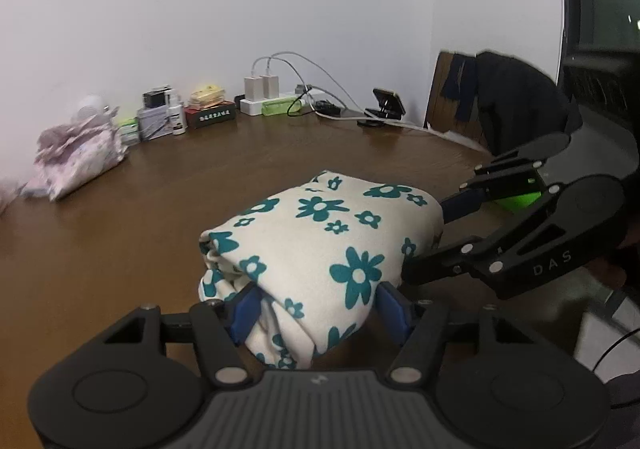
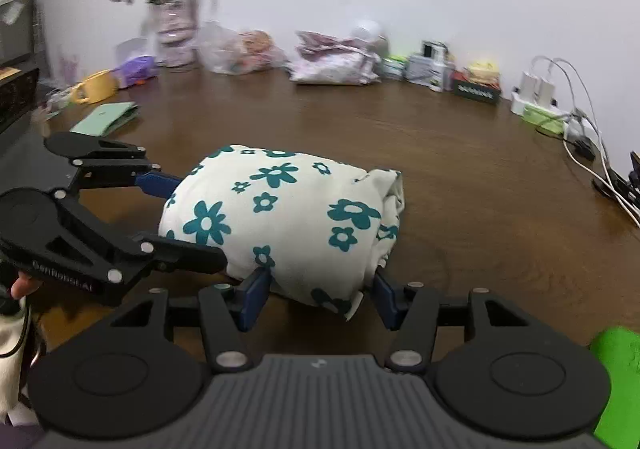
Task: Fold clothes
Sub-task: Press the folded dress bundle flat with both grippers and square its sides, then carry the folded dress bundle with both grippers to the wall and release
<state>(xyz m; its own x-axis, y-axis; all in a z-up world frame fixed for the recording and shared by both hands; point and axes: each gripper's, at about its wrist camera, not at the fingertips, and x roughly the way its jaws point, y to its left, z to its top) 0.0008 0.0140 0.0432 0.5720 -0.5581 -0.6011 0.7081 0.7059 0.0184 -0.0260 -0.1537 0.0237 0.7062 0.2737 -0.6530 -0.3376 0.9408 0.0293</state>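
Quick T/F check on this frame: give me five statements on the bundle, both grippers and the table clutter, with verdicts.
1. The folded garment is cream with teal flowers. True.
2. The left gripper has its blue pads on either side of the bundle. True.
3. The right gripper is far from the garment, over bare table. False: its pads flank the same bundle.
4. The table is white plastic. False: it is dark brown wood.
5. White chargers with cables sit plugged in by the wall. True.
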